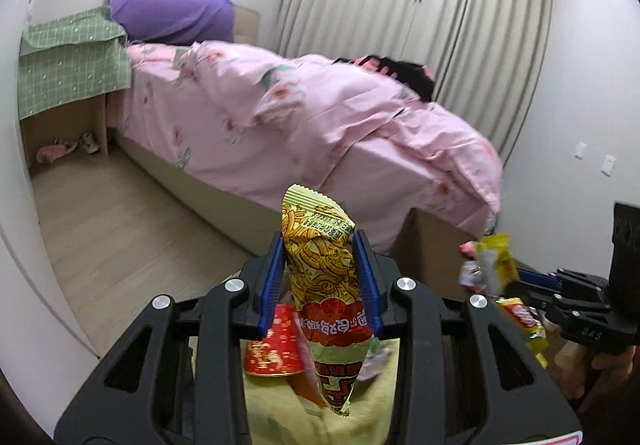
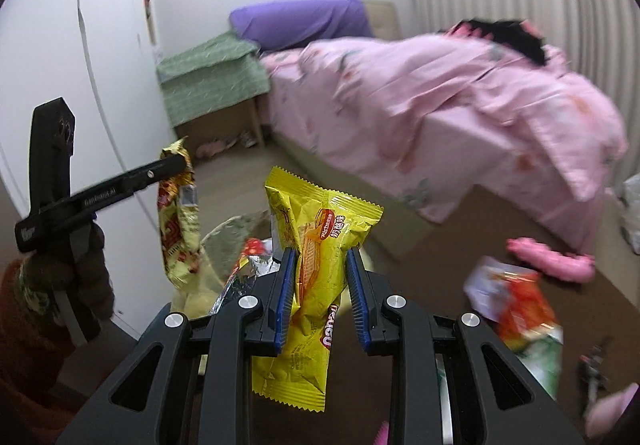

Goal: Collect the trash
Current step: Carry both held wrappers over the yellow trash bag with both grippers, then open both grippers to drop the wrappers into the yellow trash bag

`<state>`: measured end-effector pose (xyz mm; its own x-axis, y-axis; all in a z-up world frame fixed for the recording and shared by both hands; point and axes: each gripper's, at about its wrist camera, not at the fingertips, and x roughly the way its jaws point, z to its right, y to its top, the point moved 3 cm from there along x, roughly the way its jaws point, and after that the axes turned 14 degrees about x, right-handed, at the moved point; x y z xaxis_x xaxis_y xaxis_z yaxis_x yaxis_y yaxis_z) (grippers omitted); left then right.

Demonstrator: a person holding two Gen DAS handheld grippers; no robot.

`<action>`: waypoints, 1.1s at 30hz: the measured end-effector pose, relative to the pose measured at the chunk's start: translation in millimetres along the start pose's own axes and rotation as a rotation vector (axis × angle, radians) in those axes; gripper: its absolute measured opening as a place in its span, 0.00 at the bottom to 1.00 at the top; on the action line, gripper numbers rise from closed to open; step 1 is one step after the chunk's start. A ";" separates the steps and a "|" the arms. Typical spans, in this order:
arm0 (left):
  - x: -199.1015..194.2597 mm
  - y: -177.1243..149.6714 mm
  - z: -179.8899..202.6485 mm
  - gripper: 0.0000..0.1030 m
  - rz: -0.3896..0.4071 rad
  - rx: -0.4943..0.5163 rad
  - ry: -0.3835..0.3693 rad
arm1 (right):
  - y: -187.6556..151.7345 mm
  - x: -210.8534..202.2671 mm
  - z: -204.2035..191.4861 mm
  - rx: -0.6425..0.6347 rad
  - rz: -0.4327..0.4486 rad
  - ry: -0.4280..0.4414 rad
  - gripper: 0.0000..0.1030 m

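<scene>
Left gripper [image 1: 320, 277] clamps noodle snack packet [image 1: 320, 269] | right gripper [image 2: 318, 295] clamps yellow biscuit wrapper [image 2: 316, 245] | beyond: pink bed [image 1: 320, 117], green-covered side table [image 1: 72, 65] | floor: orange wrapper [image 2: 516, 305], pink slipper [image 2: 548, 257]

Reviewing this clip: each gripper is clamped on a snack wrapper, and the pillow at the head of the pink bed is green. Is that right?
Not quite. The pillow is purple; the green thing beside it is a checked cloth over the bedside stand, as the left wrist view shows. The rest holds: the left gripper clamps a noodle-snack wrapper, and the right gripper clamps a yellow wrapper.
</scene>
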<state>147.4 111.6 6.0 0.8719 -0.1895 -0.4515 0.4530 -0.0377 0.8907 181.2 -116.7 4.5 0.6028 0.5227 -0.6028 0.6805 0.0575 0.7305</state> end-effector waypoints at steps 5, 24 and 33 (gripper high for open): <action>32.6 -15.0 -14.3 0.32 -0.012 0.008 0.021 | 2.8 63.7 -17.5 -0.040 -0.094 0.018 0.25; 98.0 -97.3 -28.4 0.31 -0.290 -0.071 -0.060 | -32.9 184.0 -13.6 -0.027 -0.493 0.023 0.25; 89.7 -91.2 -34.9 0.31 -0.280 -0.130 -0.072 | -35.8 156.3 -24.0 -0.107 -0.381 0.029 0.25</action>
<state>190.7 132.3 -117.6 0.6969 -0.2589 -0.6688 0.6973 0.0264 0.7163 241.1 -16.6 -108.2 0.3024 0.4710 -0.8287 0.8051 0.3391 0.4866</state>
